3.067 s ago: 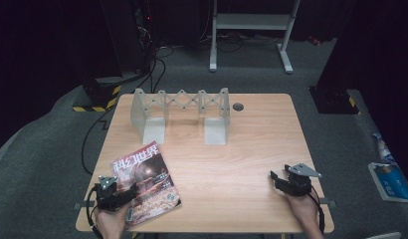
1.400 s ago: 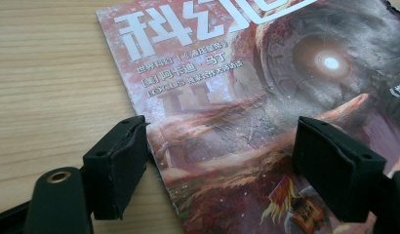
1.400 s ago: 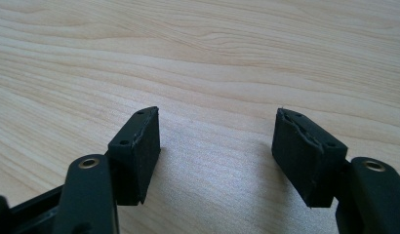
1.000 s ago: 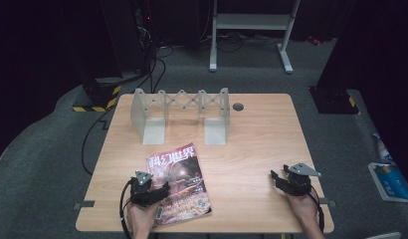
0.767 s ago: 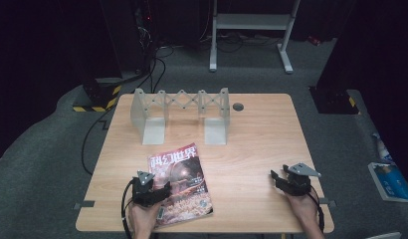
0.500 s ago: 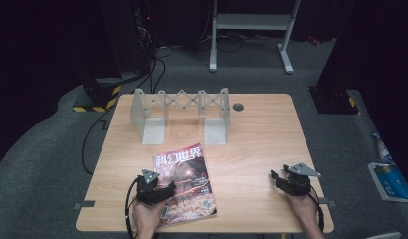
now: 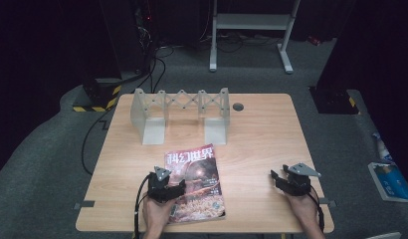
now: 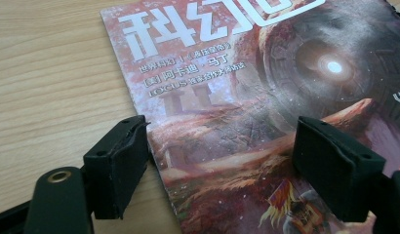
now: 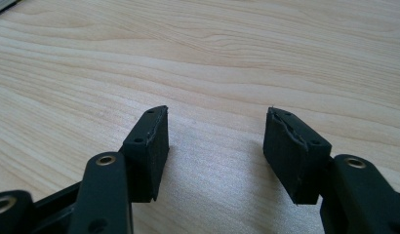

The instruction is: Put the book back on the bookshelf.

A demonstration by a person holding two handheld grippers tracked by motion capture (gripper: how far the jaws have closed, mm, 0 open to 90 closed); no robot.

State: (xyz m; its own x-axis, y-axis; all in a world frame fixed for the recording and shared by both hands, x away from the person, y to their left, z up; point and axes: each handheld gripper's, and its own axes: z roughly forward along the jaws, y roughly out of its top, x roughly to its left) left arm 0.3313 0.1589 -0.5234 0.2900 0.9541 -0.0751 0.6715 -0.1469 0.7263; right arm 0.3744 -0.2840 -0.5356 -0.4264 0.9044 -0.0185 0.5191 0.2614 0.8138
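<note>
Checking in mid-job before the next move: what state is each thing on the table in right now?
Magazine: closed, flat on the table, cover up.
Folding rack: upright, stretched out, nothing in it.
Left hand-held gripper: open, one jaw at the magazine's edge, the other over its cover.
Right hand-held gripper: open, nothing between the jaws, low over bare table.

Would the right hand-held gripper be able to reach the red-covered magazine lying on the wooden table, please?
Probably yes: bare wooden table lies between the open right hand-held gripper and the red-covered magazine's right edge. The left hand-held gripper sits over its other side.
</note>
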